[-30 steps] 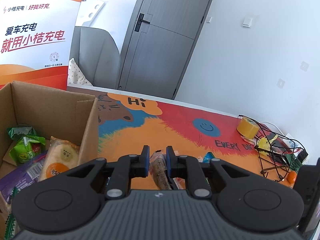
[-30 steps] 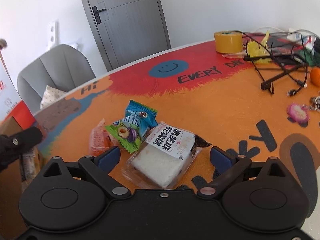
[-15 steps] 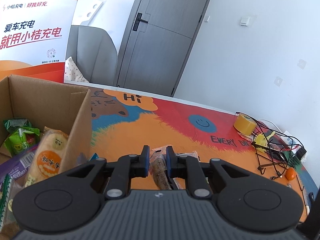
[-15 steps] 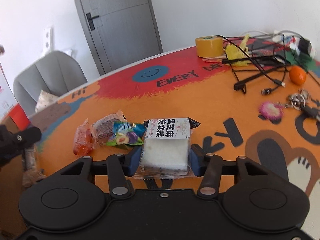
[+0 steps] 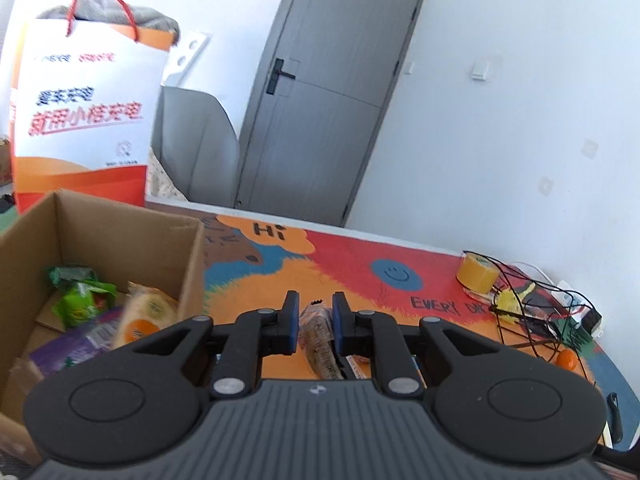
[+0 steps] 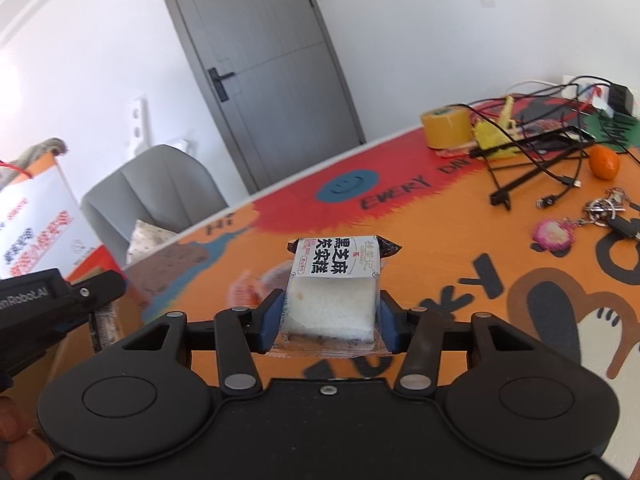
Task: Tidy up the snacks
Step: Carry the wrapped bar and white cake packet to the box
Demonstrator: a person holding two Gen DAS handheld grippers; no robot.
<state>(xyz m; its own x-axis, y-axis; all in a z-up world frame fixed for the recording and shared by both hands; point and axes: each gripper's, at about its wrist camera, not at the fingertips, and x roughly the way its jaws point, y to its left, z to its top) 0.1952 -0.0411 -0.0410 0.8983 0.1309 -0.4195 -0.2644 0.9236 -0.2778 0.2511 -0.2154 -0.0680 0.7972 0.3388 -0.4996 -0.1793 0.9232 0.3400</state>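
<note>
My left gripper (image 5: 314, 308) is shut on a brown snack stick in clear wrap (image 5: 320, 338), held above the table just right of the open cardboard box (image 5: 120, 236). The box holds several packets, among them a green one (image 5: 82, 300) and a round cake pack (image 5: 144, 314). My right gripper (image 6: 331, 312) is shut on a white sponge cake pack with a black-and-white label (image 6: 334, 286), lifted off the orange table (image 6: 460, 248). Red packets (image 6: 250, 288) lie blurred on the table behind it. The left gripper's body (image 6: 52, 304) shows at the left in the right wrist view.
An orange-and-white paper bag (image 5: 84, 96) stands behind the box, a grey chair (image 5: 192, 136) beyond it. At the table's right end lie a yellow tape roll (image 6: 444, 124), tangled black cables (image 6: 532, 156), a tangerine (image 6: 604, 162) and keys with a pink charm (image 6: 554, 234).
My right gripper closed on the cake pack and lifted it off the table. My left gripper, still holding the snack stick, rose and shifted right relative to the box.
</note>
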